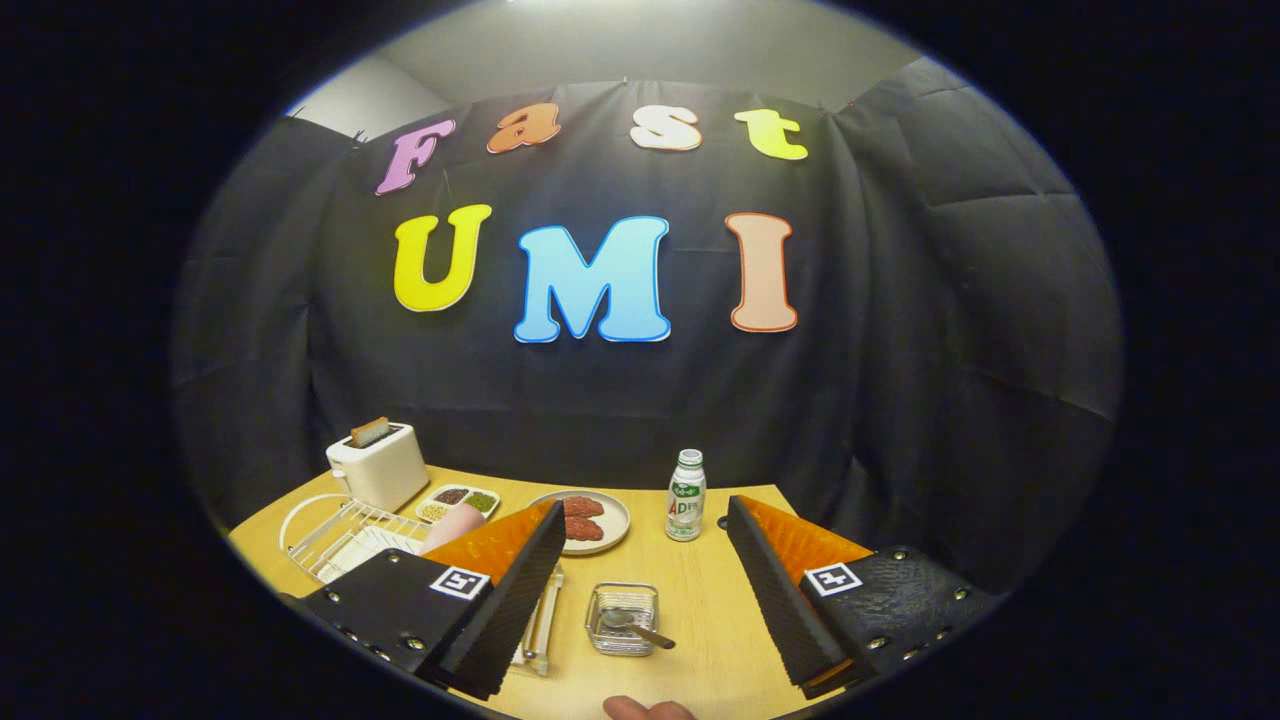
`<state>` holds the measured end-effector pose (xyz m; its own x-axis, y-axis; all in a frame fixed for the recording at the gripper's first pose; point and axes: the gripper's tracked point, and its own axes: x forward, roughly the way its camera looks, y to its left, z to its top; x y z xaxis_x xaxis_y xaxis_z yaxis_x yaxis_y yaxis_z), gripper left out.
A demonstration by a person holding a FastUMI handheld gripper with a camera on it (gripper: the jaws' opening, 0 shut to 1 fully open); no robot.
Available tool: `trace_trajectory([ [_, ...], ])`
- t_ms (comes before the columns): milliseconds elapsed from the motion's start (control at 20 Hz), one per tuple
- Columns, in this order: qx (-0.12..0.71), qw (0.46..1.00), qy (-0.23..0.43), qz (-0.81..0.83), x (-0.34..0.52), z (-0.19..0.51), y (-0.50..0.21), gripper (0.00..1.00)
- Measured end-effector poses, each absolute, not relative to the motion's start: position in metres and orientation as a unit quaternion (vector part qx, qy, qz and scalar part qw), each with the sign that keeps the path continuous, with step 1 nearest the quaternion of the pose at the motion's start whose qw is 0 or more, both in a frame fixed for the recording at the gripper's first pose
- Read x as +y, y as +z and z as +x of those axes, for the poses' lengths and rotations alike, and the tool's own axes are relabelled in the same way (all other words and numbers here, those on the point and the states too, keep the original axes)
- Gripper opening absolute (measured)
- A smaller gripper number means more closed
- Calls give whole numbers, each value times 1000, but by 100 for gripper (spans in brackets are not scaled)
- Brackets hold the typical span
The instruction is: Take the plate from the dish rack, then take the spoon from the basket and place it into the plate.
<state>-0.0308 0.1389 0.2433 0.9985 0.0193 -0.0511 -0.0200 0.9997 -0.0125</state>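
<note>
Spoon (636, 625) lies in a small wire basket (621, 619) on the wooden table (700, 600), between the two fingers of the gripper (645, 590) and a little nearer the left one, its handle sticking out over the basket's right rim. The fingers stand wide apart, holding nothing, above the table. Just behind the left finger sits a white wire dish rack (340, 535) with a pale pink plate (455, 525) standing in it; the finger hides part of both. Beyond the fingers, a grey dish of red meat slices (590, 520) rests near the left fingertip, and a small white bottle with a green label (686, 496) stands upright between the fingertips, farther back. Behind the rack are a white toaster (377, 465) with a slice in its slot and a small divided tray of toppings (458, 500). A fingertip of a person (645, 708) shows nearest the camera, below the basket.
</note>
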Motion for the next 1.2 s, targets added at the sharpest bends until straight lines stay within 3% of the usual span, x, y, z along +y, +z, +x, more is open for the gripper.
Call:
trace_trajectory([
  [500, 154, 988, 14, -28, 250, -14, 209, 99],
  [1200, 264, 959, -57, -88, 290, 38, 144, 97],
])
